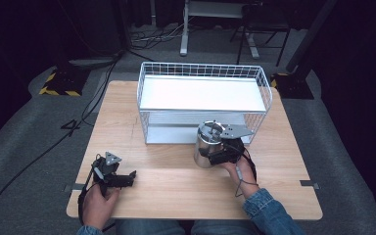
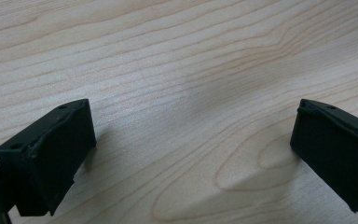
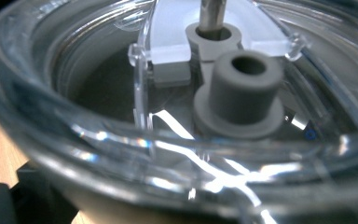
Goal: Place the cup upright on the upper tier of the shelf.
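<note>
Right gripper (image 1: 214,157): clamped on the side of the round stainless-steel canister with a clear plastic lid (image 1: 208,144), holding it at a tilt, its base at or just above the light wooden table (image 1: 176,181); I cannot tell if it touches.
Canister lid: in the right gripper view the clear plastic lid (image 3: 121,126) sits right in front of the camera, with a grey cylindrical knob (image 3: 242,91) and a metal rod (image 3: 212,14) in a grey collar beyond it.
Canister contents: cannot tell; the inside under the lid is dark.
White wire basket rack with 2 shelves (image 1: 203,100): just beyond the right gripper, its top shelf bare.
Left gripper (image 1: 122,178): released, jaws spread wide over bare table, well apart from the canister.
</note>
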`<state>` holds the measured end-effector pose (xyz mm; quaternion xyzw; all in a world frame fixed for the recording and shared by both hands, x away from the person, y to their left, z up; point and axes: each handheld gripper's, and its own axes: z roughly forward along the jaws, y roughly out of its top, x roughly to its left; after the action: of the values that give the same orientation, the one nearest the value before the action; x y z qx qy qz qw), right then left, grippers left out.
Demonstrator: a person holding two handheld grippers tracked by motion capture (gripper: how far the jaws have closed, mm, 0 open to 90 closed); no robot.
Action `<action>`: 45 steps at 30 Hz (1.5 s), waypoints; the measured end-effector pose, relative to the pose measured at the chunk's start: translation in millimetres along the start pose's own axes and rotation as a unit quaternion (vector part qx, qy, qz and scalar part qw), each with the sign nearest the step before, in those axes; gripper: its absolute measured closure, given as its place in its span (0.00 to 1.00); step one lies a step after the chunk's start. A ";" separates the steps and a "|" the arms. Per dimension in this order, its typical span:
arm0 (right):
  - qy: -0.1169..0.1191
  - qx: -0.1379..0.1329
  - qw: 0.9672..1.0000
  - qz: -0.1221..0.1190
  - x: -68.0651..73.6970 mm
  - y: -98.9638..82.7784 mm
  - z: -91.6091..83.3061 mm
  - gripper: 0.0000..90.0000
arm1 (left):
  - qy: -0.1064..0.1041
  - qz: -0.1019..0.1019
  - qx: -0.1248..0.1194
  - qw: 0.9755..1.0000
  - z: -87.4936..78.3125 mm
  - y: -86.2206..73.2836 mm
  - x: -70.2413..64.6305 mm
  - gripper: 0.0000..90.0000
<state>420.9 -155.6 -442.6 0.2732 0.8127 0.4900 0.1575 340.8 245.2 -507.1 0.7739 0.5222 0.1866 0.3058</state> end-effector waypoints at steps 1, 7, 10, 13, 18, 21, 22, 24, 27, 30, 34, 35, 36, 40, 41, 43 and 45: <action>0.000 0.001 1.000 -0.001 0.1 0.3 -0.1 0.04 | 0.000 0.000 0.000 1.000 0.0 0.0 0.0 0.00; 0.003 0.010 1.000 0.002 1.7 4.0 -1.9 0.04 | 0.000 0.000 0.000 1.000 0.0 0.0 0.0 0.00; 0.002 0.012 1.000 -0.005 3.9 7.8 -4.4 0.04 | 0.000 0.000 0.000 1.000 0.0 0.0 0.0 0.00; 0.003 0.012 1.000 -0.009 5.8 11.7 -7.3 0.04 | 0.000 0.000 0.000 1.000 0.0 0.0 0.0 0.00; 0.011 0.009 1.000 -0.006 9.0 23.9 -17.2 0.04 | 0.000 0.000 0.000 1.000 0.0 0.0 0.0 0.00; 0.014 0.010 1.000 -0.006 9.9 28.1 -20.3 0.04 | 0.000 0.000 0.000 1.000 0.0 0.0 0.0 0.00; 0.015 0.011 1.000 -0.005 11.1 32.7 -24.0 0.04 | 0.000 0.000 0.000 1.000 0.0 0.0 0.0 0.00; 0.017 0.013 1.000 -0.004 12.0 36.5 -26.8 0.04 | 0.000 0.000 0.000 1.000 0.0 0.0 0.0 0.00; 0.020 0.014 1.000 -0.004 13.0 41.0 -30.2 0.04 | 0.000 0.000 0.000 1.000 0.0 0.0 0.0 0.00; 0.023 0.016 1.000 -0.006 15.9 50.8 -37.2 0.04 | 0.000 0.000 0.000 1.000 0.0 0.0 0.0 0.00; 0.026 0.015 1.000 -0.007 18.1 60.5 -43.5 0.04 | 0.000 0.000 0.000 1.000 0.0 0.0 0.0 0.00; 0.026 0.015 1.000 -0.007 18.1 60.5 -43.5 0.04 | 0.000 0.000 0.000 1.000 0.0 0.0 0.0 0.00; 0.027 0.015 1.000 -0.006 18.7 65.0 -46.6 0.04 | 0.000 0.000 0.000 1.000 0.0 0.0 0.0 0.00; 0.028 0.015 0.999 -0.007 19.7 71.8 -51.1 0.04 | 0.000 0.000 0.000 1.000 0.0 0.0 0.0 0.00; 0.027 0.015 0.999 -0.009 19.9 74.6 -52.8 0.04 | 0.000 0.000 0.000 1.000 0.0 0.0 0.0 0.00; 0.026 0.015 0.999 -0.011 20.1 79.2 -56.0 0.04 | 0.000 0.000 0.000 1.000 0.0 0.0 0.0 0.00; 0.025 0.015 1.000 -0.011 19.9 83.2 -58.6 0.04 | 0.000 0.000 0.000 1.000 0.0 0.0 0.0 0.00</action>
<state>398.4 -154.5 -341.4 0.2540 0.8266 0.4828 0.1381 340.8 245.2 -507.0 0.7741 0.5221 0.1866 0.3056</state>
